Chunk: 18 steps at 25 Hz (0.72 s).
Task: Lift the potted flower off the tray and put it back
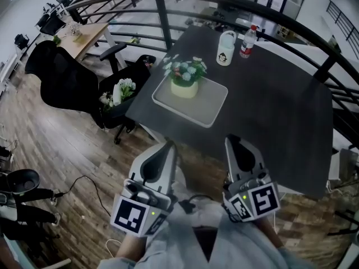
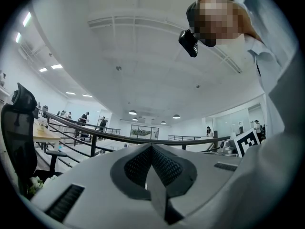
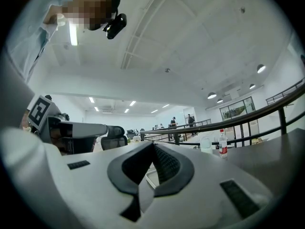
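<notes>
In the head view a potted flower (image 1: 187, 77), pale blue and white blooms in a yellow-green pot, stands at the back left of a grey tray (image 1: 208, 106) on the dark table (image 1: 280, 111). My left gripper (image 1: 168, 144) and right gripper (image 1: 233, 140) hang side by side short of the table's near edge, both shut and empty, well short of the tray. The left gripper view shows its jaws (image 2: 151, 147) pressed together, with a railing beyond. In the right gripper view the shut jaws (image 3: 152, 145) hide most of the tray.
A white mug (image 1: 225, 48) and a water bottle (image 1: 247, 41) stand at the table's far side by the curved railing (image 1: 235, 1). A black office chair (image 1: 73, 83) holding a bunch of flowers (image 1: 116, 93) sits left of the table. Cables lie on the wooden floor.
</notes>
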Each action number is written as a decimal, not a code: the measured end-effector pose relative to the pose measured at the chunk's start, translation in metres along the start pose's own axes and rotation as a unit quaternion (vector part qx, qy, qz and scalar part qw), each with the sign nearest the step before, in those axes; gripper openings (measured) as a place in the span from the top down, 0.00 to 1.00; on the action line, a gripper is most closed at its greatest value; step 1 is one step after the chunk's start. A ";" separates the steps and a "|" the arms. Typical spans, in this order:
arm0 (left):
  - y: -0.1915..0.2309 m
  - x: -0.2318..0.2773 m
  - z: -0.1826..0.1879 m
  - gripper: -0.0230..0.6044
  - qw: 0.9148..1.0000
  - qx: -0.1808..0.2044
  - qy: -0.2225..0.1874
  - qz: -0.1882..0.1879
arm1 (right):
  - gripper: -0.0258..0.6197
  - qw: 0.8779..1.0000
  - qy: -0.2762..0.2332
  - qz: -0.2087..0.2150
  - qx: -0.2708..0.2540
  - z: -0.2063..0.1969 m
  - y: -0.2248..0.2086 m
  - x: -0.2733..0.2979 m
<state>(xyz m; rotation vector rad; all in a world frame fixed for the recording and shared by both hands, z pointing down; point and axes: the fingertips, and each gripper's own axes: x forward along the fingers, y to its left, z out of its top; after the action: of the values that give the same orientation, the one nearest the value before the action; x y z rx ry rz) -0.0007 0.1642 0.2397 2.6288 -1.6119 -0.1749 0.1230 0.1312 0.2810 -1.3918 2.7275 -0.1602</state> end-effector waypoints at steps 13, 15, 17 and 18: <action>0.063 0.063 -0.006 0.96 0.999 -0.009 0.023 -0.032 | 0.95 0.999 0.015 -0.046 0.000 -0.006 -0.026 0.063; 0.076 0.073 -0.004 0.96 0.999 -0.010 0.025 -0.036 | 0.95 0.998 0.019 -0.052 -0.001 -0.006 -0.027 0.076; 0.091 0.082 -0.004 0.96 0.999 -0.010 0.031 -0.041 | 0.95 0.998 0.020 -0.059 -0.003 -0.004 -0.028 0.091; 0.098 0.087 -0.004 0.96 0.998 -0.011 0.036 -0.043 | 0.95 0.998 0.020 -0.062 -0.003 -0.003 -0.029 0.098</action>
<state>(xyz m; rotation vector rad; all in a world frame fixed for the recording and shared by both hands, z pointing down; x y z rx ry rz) -0.0475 0.0422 0.2483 2.6582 -1.4678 -0.0989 0.0887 0.0351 0.2862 -1.5763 2.6762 -0.1893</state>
